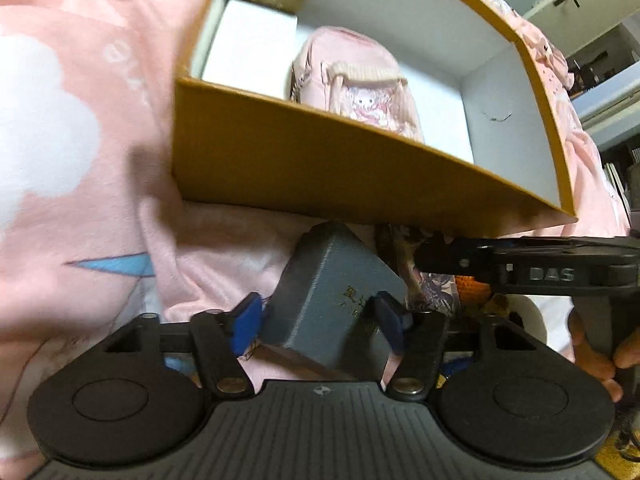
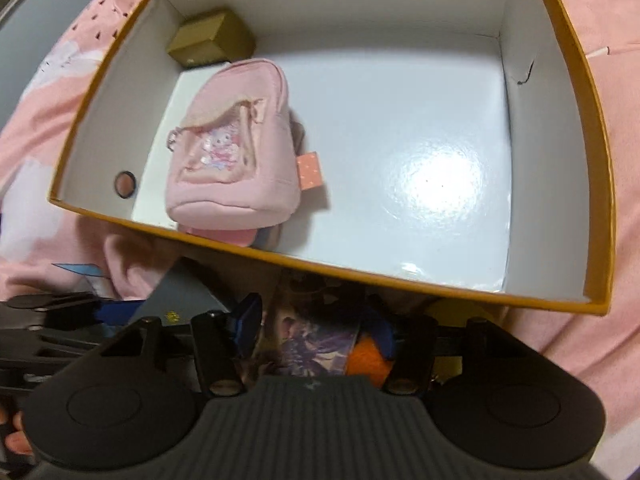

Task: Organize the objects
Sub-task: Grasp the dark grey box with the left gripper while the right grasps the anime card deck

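An open orange box with a white inside lies on pink bedding. In it are a small pink backpack, a gold box and a white box. My left gripper is shut on a grey box, held just in front of the orange box's near wall. My right gripper has its blue fingers around a purple printed packet, with an orange knitted thing beside it; its grip is partly hidden. The right gripper also shows in the left wrist view.
Pink bedding with white and blue prints surrounds the box. A small round pink item lies at the box's left wall. Shelving and furniture stand at the far right.
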`<state>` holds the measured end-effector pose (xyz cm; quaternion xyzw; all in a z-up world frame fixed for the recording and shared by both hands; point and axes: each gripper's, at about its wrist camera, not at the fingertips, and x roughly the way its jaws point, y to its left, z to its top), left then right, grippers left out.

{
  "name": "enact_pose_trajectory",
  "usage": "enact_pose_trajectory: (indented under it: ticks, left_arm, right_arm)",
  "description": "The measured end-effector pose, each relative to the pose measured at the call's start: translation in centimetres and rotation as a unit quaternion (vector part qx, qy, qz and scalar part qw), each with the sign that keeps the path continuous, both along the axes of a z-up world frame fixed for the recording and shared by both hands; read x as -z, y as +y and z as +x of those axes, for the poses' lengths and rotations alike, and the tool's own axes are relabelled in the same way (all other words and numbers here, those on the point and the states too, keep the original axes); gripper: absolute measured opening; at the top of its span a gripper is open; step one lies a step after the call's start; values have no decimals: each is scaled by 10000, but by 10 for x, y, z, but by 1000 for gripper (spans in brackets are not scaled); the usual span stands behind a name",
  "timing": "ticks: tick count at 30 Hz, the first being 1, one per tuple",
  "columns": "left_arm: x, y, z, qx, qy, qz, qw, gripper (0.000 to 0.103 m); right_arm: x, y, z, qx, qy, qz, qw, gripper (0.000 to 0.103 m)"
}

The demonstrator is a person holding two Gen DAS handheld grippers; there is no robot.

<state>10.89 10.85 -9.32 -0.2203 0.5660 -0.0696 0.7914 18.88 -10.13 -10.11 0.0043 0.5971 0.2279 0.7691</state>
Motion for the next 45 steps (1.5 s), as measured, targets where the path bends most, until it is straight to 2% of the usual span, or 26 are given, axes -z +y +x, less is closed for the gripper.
enact_pose_trajectory:
  ticks: [4,7,12,17,21,26,34,42,45]
  left_arm:
    - [-9,2,-10,-67,-72,-97,9999,52]
    - [-14,5,-9,-26,-49,-191,9998,48]
    - [2,4,-2,-107,290,-513,9982,51]
    - [20,2,4,-182,456,-723,9962,63]
    - [24,0,5,-196,495,-827,9952,60]
    - [12,2,-4,-300,345,-756,9961,52]
    - [-28,15,-20,-546,-214,19,9983,43]
    - [-23,17,-11,-649,-152,-54,9978,43]
    - [-20,21,-13,-673,-69,-139,9976,43]
  right_arm:
    - [6,0,2,-25,100,58,9999,64]
    - [10,1,7,-4,193,117,9997,68]
    - [24,-4,19,198,456,300,9983,69]
    - [30,-3,19,200,494,365,9979,68]
    - [35,-5,22,261,579,432,9970,69]
    - [33,-3,18,277,450,428,9977,64]
    - [13,12,9,107,83,387,9992,63]
    - [3,30,6,79,35,627,9980,62]
    - [11,26,2,156,242,602,9978,61]
